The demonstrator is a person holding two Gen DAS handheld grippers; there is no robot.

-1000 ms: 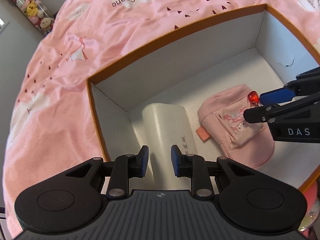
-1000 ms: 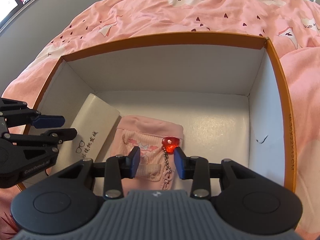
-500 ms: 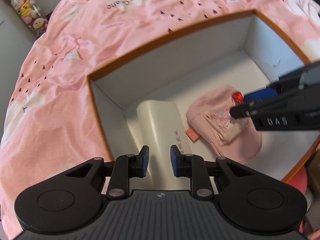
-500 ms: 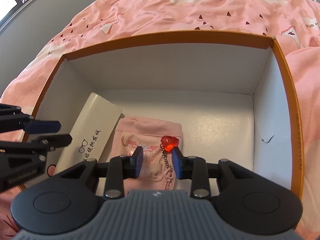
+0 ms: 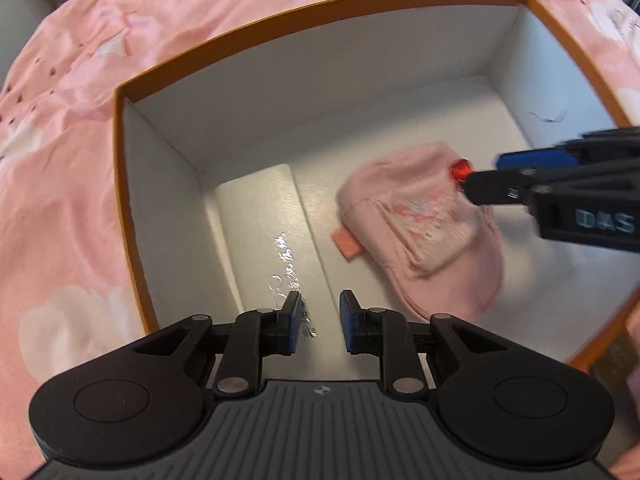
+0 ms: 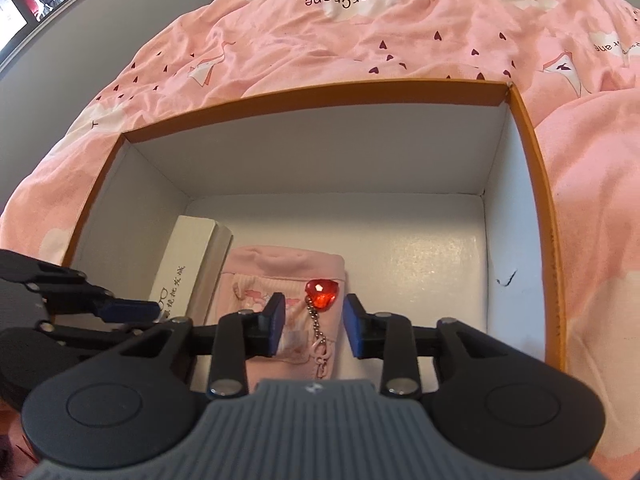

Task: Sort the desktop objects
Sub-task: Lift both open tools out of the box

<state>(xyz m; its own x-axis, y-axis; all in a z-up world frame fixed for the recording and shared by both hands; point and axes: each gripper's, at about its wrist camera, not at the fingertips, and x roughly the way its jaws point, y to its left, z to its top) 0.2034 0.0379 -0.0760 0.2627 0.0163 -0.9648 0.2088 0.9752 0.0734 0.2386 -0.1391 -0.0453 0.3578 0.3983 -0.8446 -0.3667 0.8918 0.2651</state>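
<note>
Presently, the sorted items lie on the floor of the orange-rimmed box (image 6: 532,168), which serves as the reference here. A white glasses case (image 5: 276,240) rests lengthwise against the box's left wall, seen from the open near side. Just beside it, toward the middle of the floor, lies a pink pouch (image 6: 288,276); whether the two touch cannot be told. A red heart charm (image 6: 322,293) on a short bead chain rests on the pouch's right edge. The right half of the box floor is bare apart from a small dark scuff on the right wall. The box itself sits on a pink printed bedspread (image 6: 360,40).

The left gripper (image 5: 319,317) hangs steeply over the near end of the glasses case. Its jaws are closing, with a narrow gap between the pads; the case is below them, not between them, and nothing is held. The right gripper (image 6: 314,325) hovers over the pouch with its jaws partly apart, the charm and chain showing in the gap, yet the pads press on neither.

In my judgement the placing step is complete for both items, and both tools have let go. The next move appears to call for lifting each gripper straight up clear of the box walls without snagging the chain, then seeking any remaining objects outside the box; none is visible in these views.
</note>
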